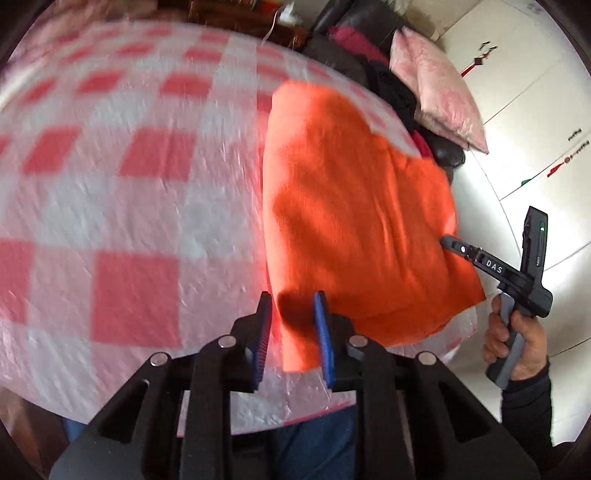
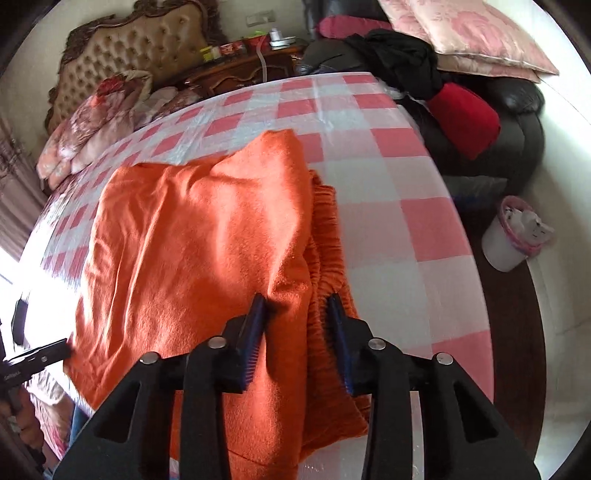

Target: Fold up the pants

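Observation:
Orange fleece pants (image 2: 192, 236) lie folded on the red-and-white checked cloth, with the gathered waistband (image 2: 325, 258) at their right side. My right gripper (image 2: 297, 314) hangs over the near right part, its blue pads apart on either side of a fold edge and the waistband, so it is open. In the left wrist view the pants (image 1: 351, 206) sit at the right, with one near corner between the pads of my left gripper (image 1: 293, 321). Bare cloth shows beside the left pad, so this gripper is open too. The right gripper (image 1: 452, 245) touches the pants' far edge.
The checked table (image 2: 424, 221) ends close to me. Beyond it are a dark sofa (image 2: 524, 110) with pink cushions (image 2: 465, 33) and dark clothes, and a white bin (image 2: 509, 240) on the floor. A bed headboard (image 2: 136, 51) stands at the back left. A hand (image 1: 517, 343) holds the right gripper.

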Motion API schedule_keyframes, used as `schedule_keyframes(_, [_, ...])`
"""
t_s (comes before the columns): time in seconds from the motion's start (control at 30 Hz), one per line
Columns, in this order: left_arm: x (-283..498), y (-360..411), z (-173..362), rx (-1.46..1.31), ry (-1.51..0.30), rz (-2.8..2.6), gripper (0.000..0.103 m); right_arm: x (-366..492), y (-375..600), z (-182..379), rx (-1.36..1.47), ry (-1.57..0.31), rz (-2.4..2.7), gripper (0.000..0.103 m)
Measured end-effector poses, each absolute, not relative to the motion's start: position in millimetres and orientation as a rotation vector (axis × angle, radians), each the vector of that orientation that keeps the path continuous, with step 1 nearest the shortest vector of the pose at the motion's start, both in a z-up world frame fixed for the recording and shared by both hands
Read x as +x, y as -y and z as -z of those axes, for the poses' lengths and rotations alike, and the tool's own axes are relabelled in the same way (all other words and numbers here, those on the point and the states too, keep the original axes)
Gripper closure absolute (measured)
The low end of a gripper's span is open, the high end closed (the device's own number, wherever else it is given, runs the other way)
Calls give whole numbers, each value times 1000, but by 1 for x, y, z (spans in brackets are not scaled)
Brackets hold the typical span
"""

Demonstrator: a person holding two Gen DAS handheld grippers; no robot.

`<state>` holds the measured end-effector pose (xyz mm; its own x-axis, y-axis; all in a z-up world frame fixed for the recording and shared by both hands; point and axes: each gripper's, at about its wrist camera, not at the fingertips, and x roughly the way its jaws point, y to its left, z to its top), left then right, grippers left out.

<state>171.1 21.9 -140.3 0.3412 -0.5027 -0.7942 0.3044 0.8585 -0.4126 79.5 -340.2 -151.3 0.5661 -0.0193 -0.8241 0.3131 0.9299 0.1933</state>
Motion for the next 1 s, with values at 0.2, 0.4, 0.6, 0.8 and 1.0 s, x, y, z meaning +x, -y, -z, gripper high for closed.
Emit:
schedule_keyframes(0.2, [195,19,97,29,-770,542,77,97,303,97,174,-795,261,43])
schedule_keyframes(0.4, [264,85,115,133,-797,576,74,158,279,104,89,-780,285,33])
schedule_keyframes(0.6, [302,91,156,111,-927,506,79,183,291,148,73,-878,296,33])
schedule_keyframes(0.8, [299,93,161,102,-920,487,77,182,284,154,32,-860,297,27])
schedule_keyframes(1.0, [262,85,125,132,-799,458,42,171,286,141,69,-854,289,27])
